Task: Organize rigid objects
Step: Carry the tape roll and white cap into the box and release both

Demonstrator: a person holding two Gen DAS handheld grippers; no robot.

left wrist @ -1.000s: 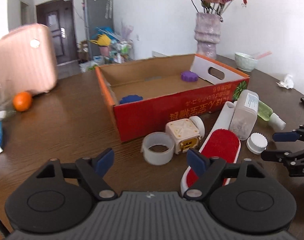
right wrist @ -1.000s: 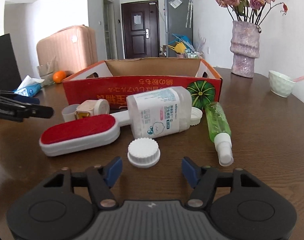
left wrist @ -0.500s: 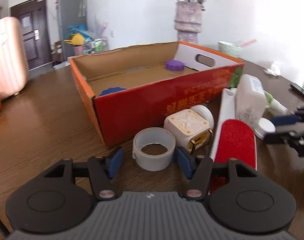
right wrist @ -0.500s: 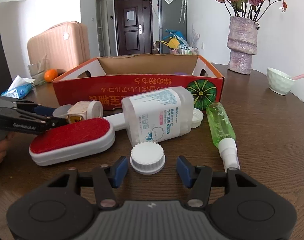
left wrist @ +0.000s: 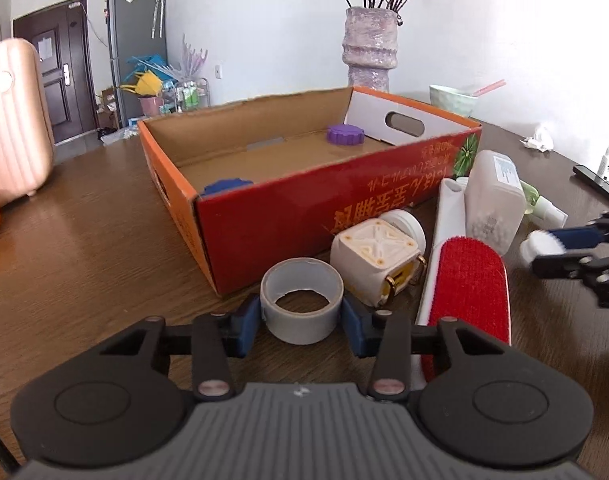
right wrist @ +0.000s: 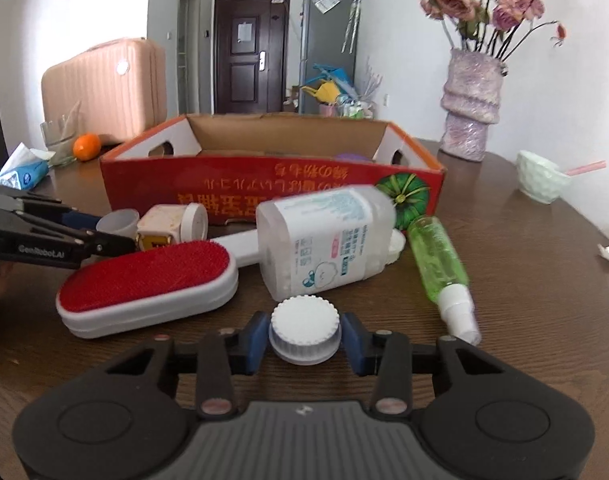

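Note:
My left gripper (left wrist: 301,322) is shut on a grey tape roll (left wrist: 302,304) standing on the table in front of the red cardboard box (left wrist: 304,216). My right gripper (right wrist: 304,344) is shut on a white ribbed cap (right wrist: 304,326), also on the table. A purple cap (left wrist: 344,135) and a blue cap (left wrist: 224,187) lie inside the box. A cream cube toy (left wrist: 374,264), a red lint brush (left wrist: 468,284), a white bottle (right wrist: 324,240) on its side and a green spray bottle (right wrist: 438,264) lie before the box.
A vase of flowers (left wrist: 370,48) and a pale green bowl (left wrist: 452,98) stand behind the box. A tissue pack (right wrist: 18,170), an orange (right wrist: 86,146) and a pink suitcase (right wrist: 104,92) are at the left. A crumpled tissue (left wrist: 538,140) lies at the right.
Both grippers moved forward and closed: the left around the tape roll, the right around the white cap. Both were open and short of these objects a second ago.

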